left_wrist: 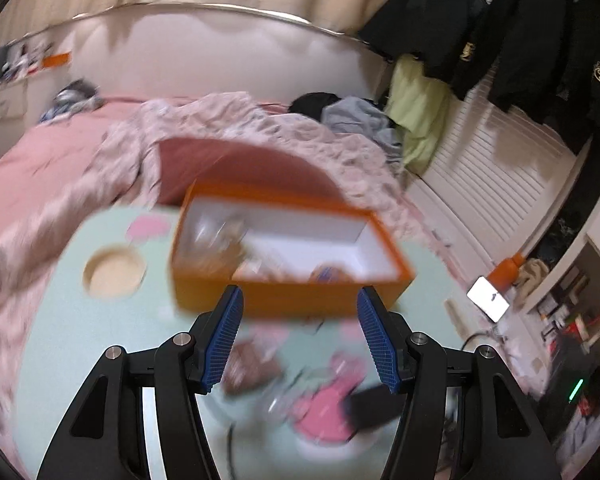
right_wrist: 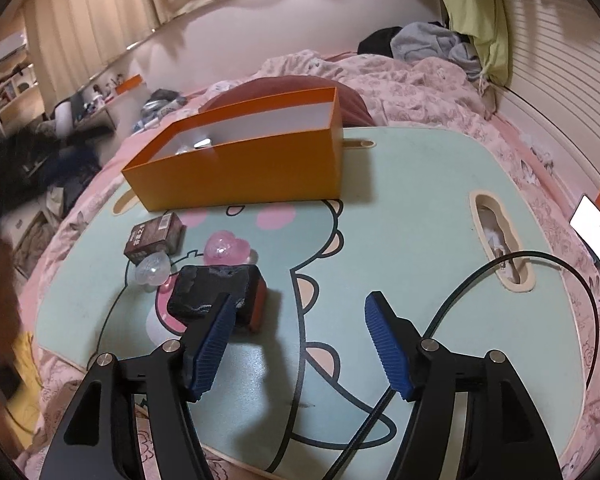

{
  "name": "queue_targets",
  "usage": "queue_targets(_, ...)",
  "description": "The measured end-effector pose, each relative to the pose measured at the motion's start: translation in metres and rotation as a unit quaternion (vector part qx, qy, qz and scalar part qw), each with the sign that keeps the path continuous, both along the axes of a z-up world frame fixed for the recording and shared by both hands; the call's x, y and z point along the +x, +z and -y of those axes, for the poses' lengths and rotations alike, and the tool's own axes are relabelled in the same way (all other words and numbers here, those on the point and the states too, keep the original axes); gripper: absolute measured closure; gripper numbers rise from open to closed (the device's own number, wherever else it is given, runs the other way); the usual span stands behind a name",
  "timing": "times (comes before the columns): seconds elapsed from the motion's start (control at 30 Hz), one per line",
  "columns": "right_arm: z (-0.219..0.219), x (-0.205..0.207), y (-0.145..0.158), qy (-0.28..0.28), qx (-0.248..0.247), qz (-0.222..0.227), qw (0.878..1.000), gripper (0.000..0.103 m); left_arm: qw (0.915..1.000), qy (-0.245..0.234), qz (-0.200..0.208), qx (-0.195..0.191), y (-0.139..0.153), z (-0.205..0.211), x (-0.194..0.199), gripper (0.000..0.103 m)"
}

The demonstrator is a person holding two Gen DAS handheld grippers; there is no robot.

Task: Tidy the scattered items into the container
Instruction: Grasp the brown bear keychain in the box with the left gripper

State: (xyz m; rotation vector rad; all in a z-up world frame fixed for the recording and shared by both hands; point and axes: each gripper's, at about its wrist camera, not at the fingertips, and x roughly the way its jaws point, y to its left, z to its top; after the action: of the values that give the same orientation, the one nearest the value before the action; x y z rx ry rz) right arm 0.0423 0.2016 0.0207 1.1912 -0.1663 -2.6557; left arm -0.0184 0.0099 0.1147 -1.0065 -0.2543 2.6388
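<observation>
An orange box (right_wrist: pixel 244 168) with a white inside stands on the mint cartoon table (right_wrist: pixel 412 208); it also shows in the left wrist view (left_wrist: pixel 300 300), blurred, holding several small items. In front of it lie a brown carton (right_wrist: pixel 154 236), a clear ball (right_wrist: pixel 153 270), a pink ball (right_wrist: pixel 222 249) and a black-and-red block (right_wrist: pixel 216 292). My right gripper (right_wrist: pixel 300 320) is open and empty, its left finger just in front of the block. My left gripper (left_wrist: pixel 298 334) is open and empty, above the table near the box's front wall.
A black cable (right_wrist: pixel 500 264) loops over the table's right side from a slot (right_wrist: pixel 500 236). A round cup hole (left_wrist: pixel 114 270) is left of the box. A lit phone (right_wrist: pixel 596 232) lies on the pink bedding at right. A rumpled quilt (right_wrist: pixel 400 84) lies behind the table.
</observation>
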Motion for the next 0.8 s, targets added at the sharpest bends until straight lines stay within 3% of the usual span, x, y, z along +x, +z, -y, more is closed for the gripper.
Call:
queue_targets(0.07,0.0,0.0,0.0,0.0,-0.001,0.0,1.0,0.036,0.9986,-0.032,0.031,-0.03,0.01,-0.023,-0.026,0.043)
queue_targets(0.17,0.0,0.0,-0.001,0.001,-0.004,0.002,1.0,0.036,0.9905,-0.063,0.093,-0.079,0.002,-0.062,-0.064,0.043)
queue_targets(0.27,-0.001,0.0,-0.001,0.003,-0.007,0.002,1.0,0.036,0.9754,-0.08,0.189,-0.08,-0.029,-0.089,-0.106,0.043)
queue_targets(0.4,-0.003,0.0,-0.002,0.002,-0.012,0.007,1.0,0.033,0.9528,-0.072,0.281,-0.09,-0.073,-0.104,-0.144,0.043)
queue_targets(0.47,-0.003,0.0,-0.002,0.001,-0.014,0.007,1.0,0.033,0.9484,-0.055,0.298,-0.093,-0.087,-0.103,-0.151,0.043)
queue_targets(0.57,-0.005,0.001,-0.003,0.0,-0.017,0.008,1.0,0.033,0.9379,-0.066,0.333,-0.069,-0.104,-0.101,-0.157,0.043)
queue_targets(0.63,-0.006,0.0,-0.003,-0.001,-0.021,0.009,1.0,0.033,0.94,-0.073,0.323,-0.082,-0.103,-0.105,-0.153,0.043)
queue_targets(0.7,-0.007,0.0,-0.004,-0.001,-0.024,0.01,1.0,0.033,0.9418,-0.076,0.314,-0.093,-0.102,-0.106,-0.152,0.053)
queue_targets(0.8,-0.007,0.0,-0.003,-0.002,-0.024,0.011,1.0,0.032,0.9441,-0.07,0.308,-0.095,-0.1,-0.102,-0.155,0.058)
